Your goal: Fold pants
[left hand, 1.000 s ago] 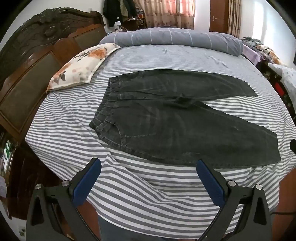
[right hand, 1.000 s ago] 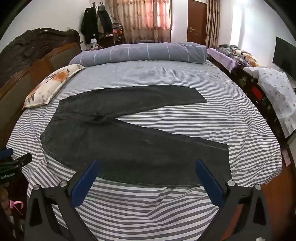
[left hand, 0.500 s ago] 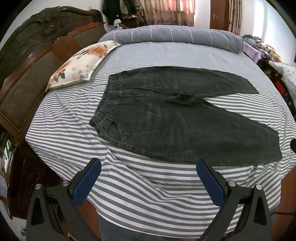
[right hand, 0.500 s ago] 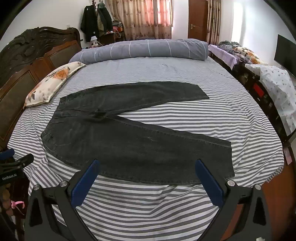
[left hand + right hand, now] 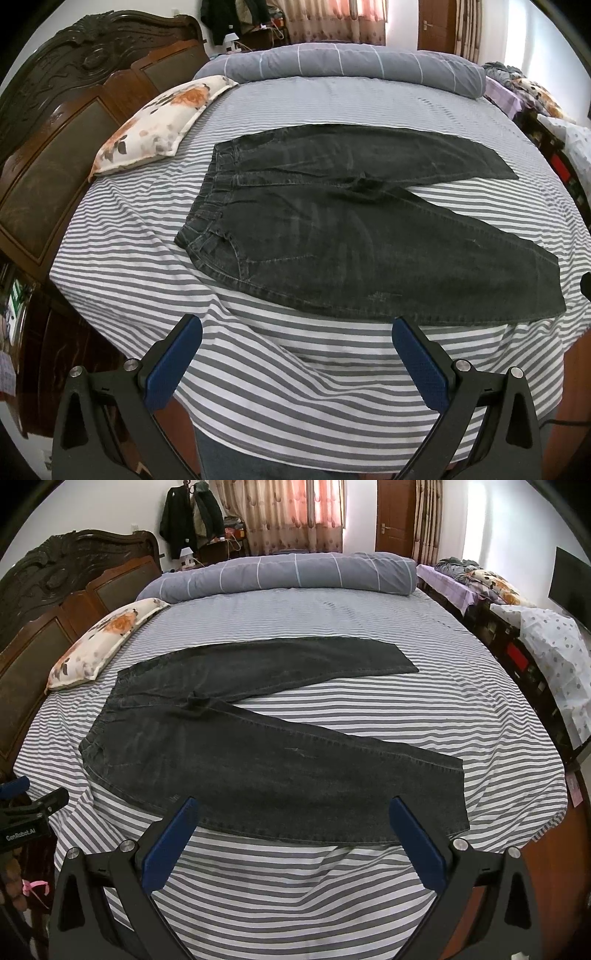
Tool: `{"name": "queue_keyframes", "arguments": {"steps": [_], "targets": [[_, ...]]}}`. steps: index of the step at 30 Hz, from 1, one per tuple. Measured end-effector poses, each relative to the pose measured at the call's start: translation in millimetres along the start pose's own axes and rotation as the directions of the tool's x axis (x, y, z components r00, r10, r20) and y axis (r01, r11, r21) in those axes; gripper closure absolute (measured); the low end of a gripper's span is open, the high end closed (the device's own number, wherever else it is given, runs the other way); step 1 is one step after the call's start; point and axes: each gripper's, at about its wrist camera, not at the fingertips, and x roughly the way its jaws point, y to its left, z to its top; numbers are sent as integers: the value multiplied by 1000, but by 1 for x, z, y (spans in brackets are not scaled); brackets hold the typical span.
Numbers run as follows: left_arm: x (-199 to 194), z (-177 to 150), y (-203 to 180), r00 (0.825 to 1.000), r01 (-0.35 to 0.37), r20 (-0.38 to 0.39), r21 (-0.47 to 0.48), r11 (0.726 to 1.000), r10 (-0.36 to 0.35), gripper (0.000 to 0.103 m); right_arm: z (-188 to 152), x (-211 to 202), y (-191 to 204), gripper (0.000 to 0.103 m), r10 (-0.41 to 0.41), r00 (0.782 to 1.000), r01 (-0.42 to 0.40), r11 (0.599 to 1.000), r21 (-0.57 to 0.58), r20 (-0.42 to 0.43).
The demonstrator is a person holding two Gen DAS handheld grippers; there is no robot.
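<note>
We see a pair of dark denim pants (image 5: 351, 236) spread flat on a bed covered by a grey-and-white striped sheet (image 5: 258, 369), waistband to the left and both legs running out to the right, splayed apart in a V so that the near leg angles toward the near edge of the bed and the far leg lies farther back. Our left gripper (image 5: 295, 354) hovers above the near edge of the sheet, its blue-padded fingers (image 5: 173, 365) spread wide with nothing between them, short of the pants' near hem. Our right gripper (image 5: 295, 834) is likewise wide apart and empty, its fingers (image 5: 417, 845) framing the near leg's lower edge without touching it as far as we can tell. In the right wrist view the left gripper's body shows at the far left edge. A floral pillow (image 5: 162, 122) lies at the left by the carved wooden headboard (image 5: 66, 110), and a rolled grey checked duvet (image 5: 288, 572) lies across the far side of the bed.
</note>
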Motion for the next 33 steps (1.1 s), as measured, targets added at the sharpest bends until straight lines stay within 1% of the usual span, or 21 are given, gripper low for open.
{"name": "queue_keyframes", "arguments": {"steps": [22, 33], "targets": [[5, -3, 0, 1000, -2, -3, 0, 1000, 2, 1, -4, 8, -4, 2, 1, 1000, -1, 1000, 11, -28], [6, -3, -1, 1000, 2, -1, 2, 1000, -2, 1, -5, 8, -2, 2, -4, 1000, 4, 1000, 12, -29]]}}
